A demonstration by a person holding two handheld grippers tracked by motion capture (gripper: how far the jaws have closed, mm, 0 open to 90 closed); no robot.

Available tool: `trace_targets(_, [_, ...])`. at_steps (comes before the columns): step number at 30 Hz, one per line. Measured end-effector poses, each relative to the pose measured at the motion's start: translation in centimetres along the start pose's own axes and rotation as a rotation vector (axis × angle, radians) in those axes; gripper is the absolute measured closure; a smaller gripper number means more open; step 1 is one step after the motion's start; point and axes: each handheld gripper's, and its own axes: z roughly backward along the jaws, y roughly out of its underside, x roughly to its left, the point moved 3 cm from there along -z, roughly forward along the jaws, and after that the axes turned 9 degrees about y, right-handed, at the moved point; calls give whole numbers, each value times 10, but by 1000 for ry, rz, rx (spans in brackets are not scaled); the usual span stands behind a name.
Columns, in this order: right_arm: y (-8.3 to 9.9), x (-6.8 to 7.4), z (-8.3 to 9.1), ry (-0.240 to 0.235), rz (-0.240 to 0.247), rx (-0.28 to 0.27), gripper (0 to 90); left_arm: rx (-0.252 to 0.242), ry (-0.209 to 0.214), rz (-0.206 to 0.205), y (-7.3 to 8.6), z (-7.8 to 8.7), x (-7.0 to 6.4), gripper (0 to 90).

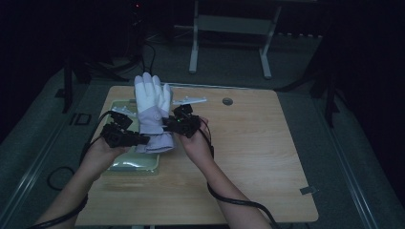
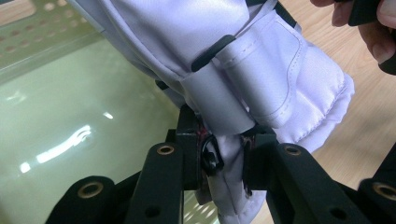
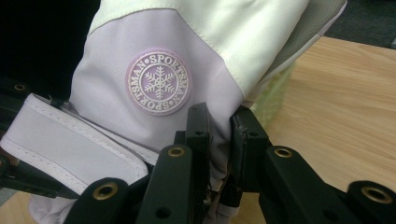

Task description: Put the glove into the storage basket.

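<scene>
White and pale-lilac ski glove held upright over the green tray at the bench's left — padded, soft, light, likely to flop; cuff fabric gives the surest hold. Left tool clamped on cuff edge; right tool clamped on cuff side, below the snowflake badge.

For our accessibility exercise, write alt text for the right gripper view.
The right gripper pinches the lilac cuff of a white and lilac ski glove, just below its round snowflake badge reading SPORTSMAN. A light wooden table lies to the right.
</scene>
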Motion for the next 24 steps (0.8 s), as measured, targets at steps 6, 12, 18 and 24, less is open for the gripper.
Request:
trace_targets(6, [-4,22,-20,-24,0,6,790,28,-6,-1,13,17,20,734])
trace_targets(12, [-4,37,-35,-32,1,24,792,57,-11,13,22,23,34,734])
trace_targets(18, [11,46,-56,-38,-13,73,792,107,29,48,41,13,53,735])
trace_targets(24, [30,48,-82,-10,-4,173,792,162,44,108,58,-10,71,733])
